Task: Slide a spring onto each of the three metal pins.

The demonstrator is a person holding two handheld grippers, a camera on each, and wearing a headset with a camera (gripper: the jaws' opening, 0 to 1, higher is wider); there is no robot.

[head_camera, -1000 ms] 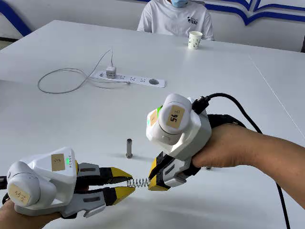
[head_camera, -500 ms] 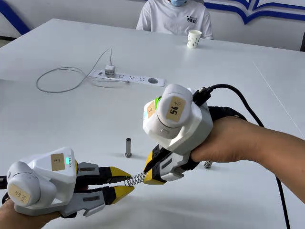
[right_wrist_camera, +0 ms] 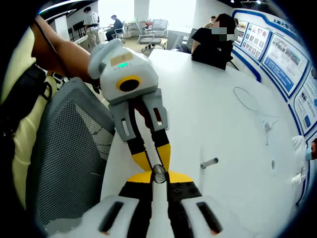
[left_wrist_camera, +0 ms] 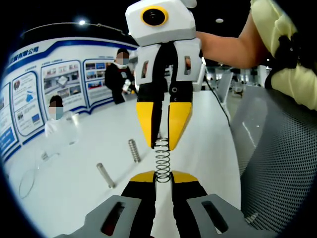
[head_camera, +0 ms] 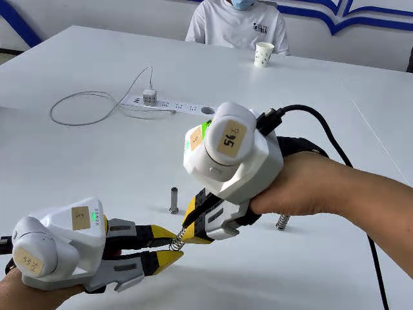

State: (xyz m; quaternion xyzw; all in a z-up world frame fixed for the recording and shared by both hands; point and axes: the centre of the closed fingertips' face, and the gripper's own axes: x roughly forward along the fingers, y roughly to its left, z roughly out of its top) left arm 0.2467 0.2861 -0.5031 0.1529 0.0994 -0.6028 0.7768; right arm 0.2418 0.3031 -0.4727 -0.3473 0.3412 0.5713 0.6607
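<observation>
A short coil spring (head_camera: 177,241) spans the gap between my two grippers, low over the white table (head_camera: 97,168). My left gripper (head_camera: 175,247) is shut on its near end (left_wrist_camera: 162,161). My right gripper (head_camera: 188,235) comes in from the right and is shut on the other end (right_wrist_camera: 158,173). I cannot tell whether a pin runs inside the coil. One metal pin (head_camera: 173,200) stands upright just behind the tips. A second spring (head_camera: 282,221) stands on the table under my right wrist. In the left gripper view the pin (left_wrist_camera: 105,175) and that spring (left_wrist_camera: 133,150) sit left of the jaws.
A power strip (head_camera: 174,105) with a looped white cable (head_camera: 84,106) lies farther back. A paper cup (head_camera: 262,54) stands near a person seated at the far side (head_camera: 235,22). A black cable (head_camera: 335,139) trails from my right gripper. A mesh chair (left_wrist_camera: 277,163) is close by.
My right gripper has moved left and slightly up toward the left gripper. The spring between them has gone from stretched out to short and bunched. The left gripper has stayed put.
</observation>
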